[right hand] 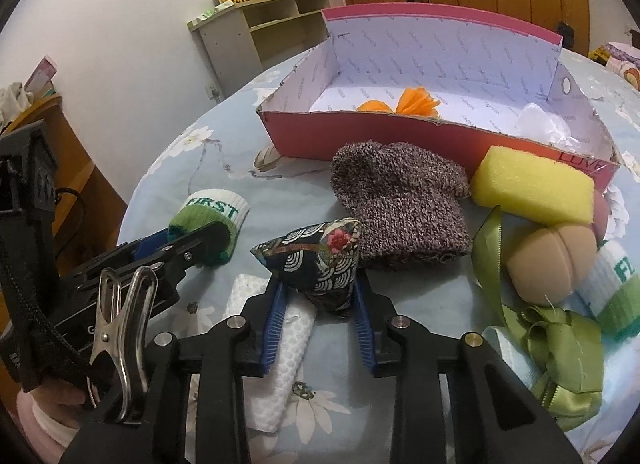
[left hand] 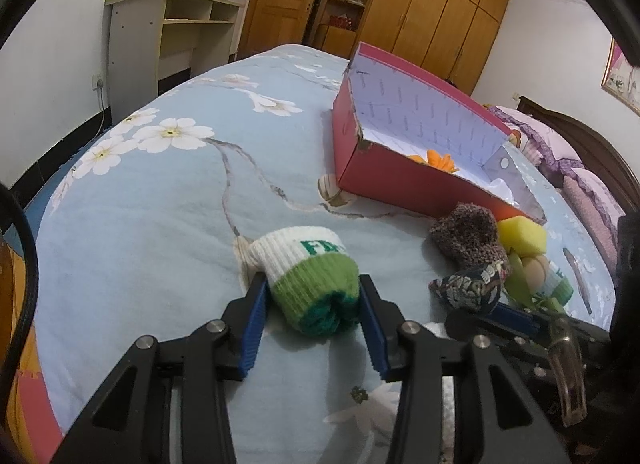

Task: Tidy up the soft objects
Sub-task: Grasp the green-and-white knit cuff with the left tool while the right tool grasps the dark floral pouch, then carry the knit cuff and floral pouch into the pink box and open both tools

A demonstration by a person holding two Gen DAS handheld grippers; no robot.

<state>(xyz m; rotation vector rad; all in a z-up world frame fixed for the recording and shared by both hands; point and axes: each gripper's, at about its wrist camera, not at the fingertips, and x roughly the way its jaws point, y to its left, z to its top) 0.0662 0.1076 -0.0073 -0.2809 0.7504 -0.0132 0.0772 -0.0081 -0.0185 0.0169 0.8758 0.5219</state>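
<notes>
Gripping left: left gripper [left hand: 314, 304] pinches the rolled green-and-white sock [left hand: 310, 278], lower centre, on the floral bedspread [left hand: 160, 204].
Gripping right: right gripper [right hand: 320, 300] squeezes the patterned beanbag [right hand: 318, 262], centre frame.
Box: red box [right hand: 360, 132] upper centre, orange flower [right hand: 416, 102] inside.

White walls [left hand: 56, 64], wooden wardrobe [left hand: 440, 4], shelf unit [left hand: 168, 32].

Soft, even indoor light, faint shadows; heavy fisheye bending with black corners from 10 to 2 o'clock, slightly soft focus
</notes>
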